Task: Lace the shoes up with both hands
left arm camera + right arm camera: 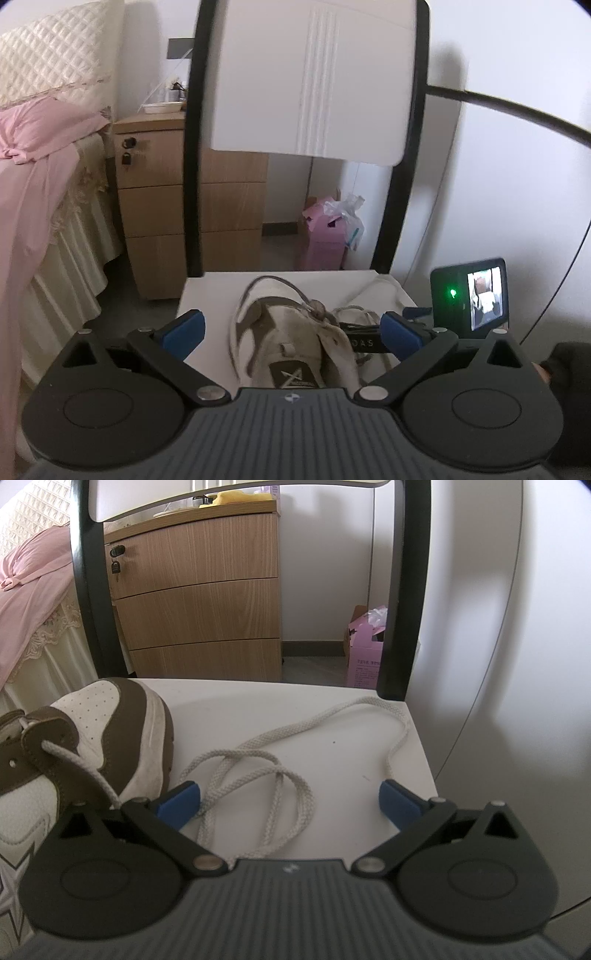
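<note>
The left gripper (291, 330) and right gripper (290, 801), both spread wide, partly hide the leather shoe (110, 723) and woven lace (280, 775).

The letters "DAS" show on the right claw (373, 341); the pink box's (364, 657) print is unreadable.

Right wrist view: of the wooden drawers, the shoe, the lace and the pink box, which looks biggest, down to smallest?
1. Drawers, though they stand farther back.
2. Shoe, enlarged by nearness and partly cut off.
3. Lace, long but thin, so its rank against the shoe is unsure.
4. Pink box, partly hidden by the chair leg.
</note>
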